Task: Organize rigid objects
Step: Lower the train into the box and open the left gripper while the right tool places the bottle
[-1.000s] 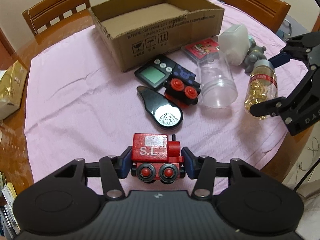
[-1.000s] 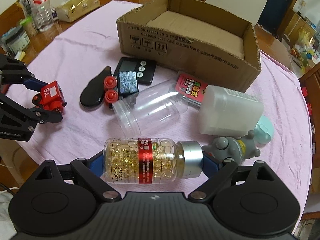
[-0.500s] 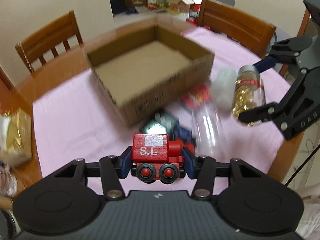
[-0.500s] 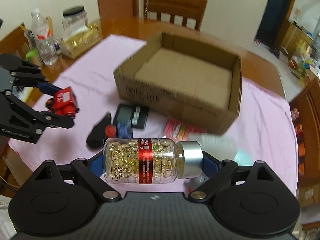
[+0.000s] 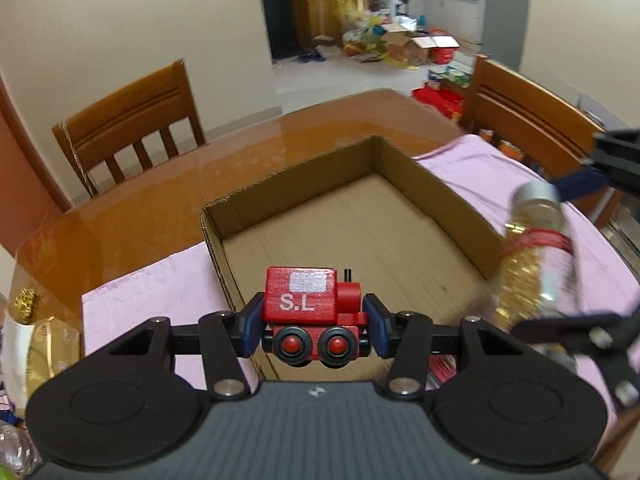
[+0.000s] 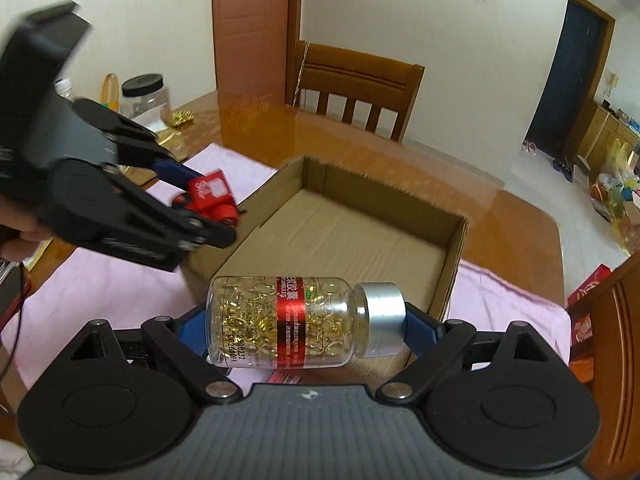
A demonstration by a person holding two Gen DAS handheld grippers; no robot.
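Both tongs have risen off the counter to the cardboard box [image 5: 360, 216]. Your left tongs [image 5: 314, 330] clamp the red toy train [image 5: 312, 308] at the box's 7 o'clock edge; right tongs [image 6: 306, 330], spread wide, pinch the capsule bottle [image 6: 288, 320] end to end. Lower each well apart before releasing.

The left gripper [image 5: 314, 328] points forward and down, its two blue pads [image 5: 251, 330] pressed against the ends of a red toy train [image 5: 314, 312] that it holds off the table. In the right wrist view the same gripper shows from the side, blurred, with part of a hand [image 6: 18, 236] behind its dark body at the left edge. The right gripper [image 6: 306, 326] also tilts downward, its fingers [image 6: 420, 326] spread wide and clamped end to end on a capsule bottle [image 6: 292, 322] lying crosswise between them, one pad on the base and one on the silver cap. Both grippers are side by side, close together.
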